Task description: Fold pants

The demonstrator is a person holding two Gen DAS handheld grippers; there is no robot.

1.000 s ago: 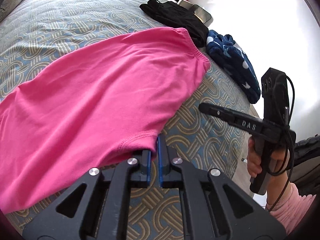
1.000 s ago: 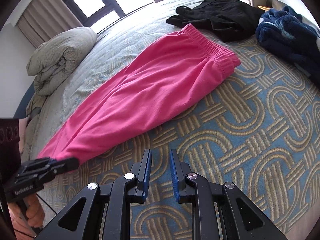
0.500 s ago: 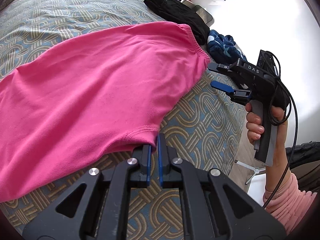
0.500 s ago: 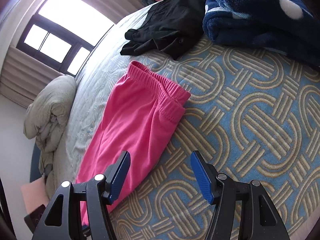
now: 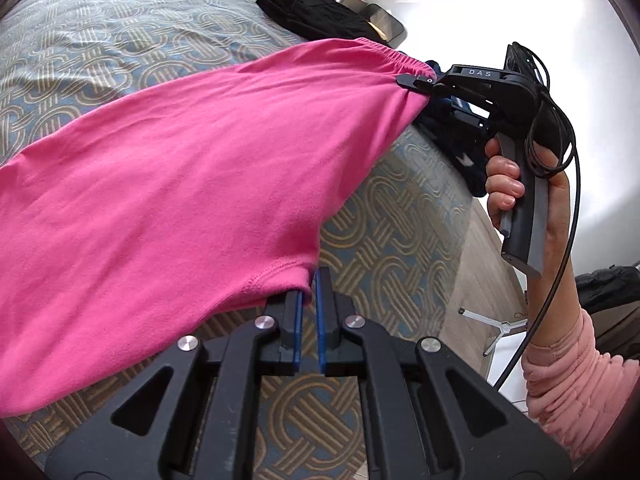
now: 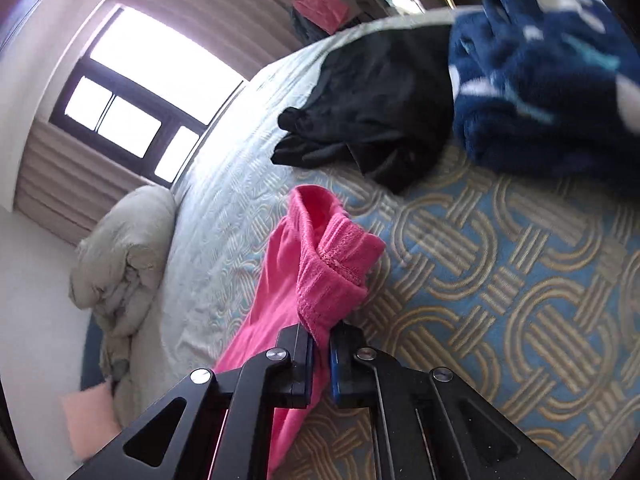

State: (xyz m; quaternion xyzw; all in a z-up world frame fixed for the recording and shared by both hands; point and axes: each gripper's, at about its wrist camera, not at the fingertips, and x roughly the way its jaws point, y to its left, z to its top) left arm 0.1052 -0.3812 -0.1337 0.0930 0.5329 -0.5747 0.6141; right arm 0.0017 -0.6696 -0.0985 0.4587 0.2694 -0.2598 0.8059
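Bright pink pants (image 5: 180, 184) lie stretched across the patterned bedspread (image 5: 384, 240). My left gripper (image 5: 308, 292) is shut on a hemmed lower corner of the pants, at the near edge of the bed. In the left wrist view, my right gripper (image 5: 416, 80) is clamped on the elastic waistband corner at the far end, held by a hand (image 5: 504, 184). In the right wrist view the right gripper (image 6: 320, 332) is shut on the gathered waistband (image 6: 332, 248), which is raised off the bed and bunched.
A black garment (image 6: 368, 108) and a navy fleece item (image 6: 540, 72) lie on the bed beyond the waistband. A grey duvet (image 6: 120, 248) is heaped at the far left under the window. The bed edge and floor with a tripod leg (image 5: 492, 324) are at the right.
The right gripper opened wide, travelled to the waistband, then closed on it and lifted that corner. The left gripper kept its hold on the lower corner and barely moved.
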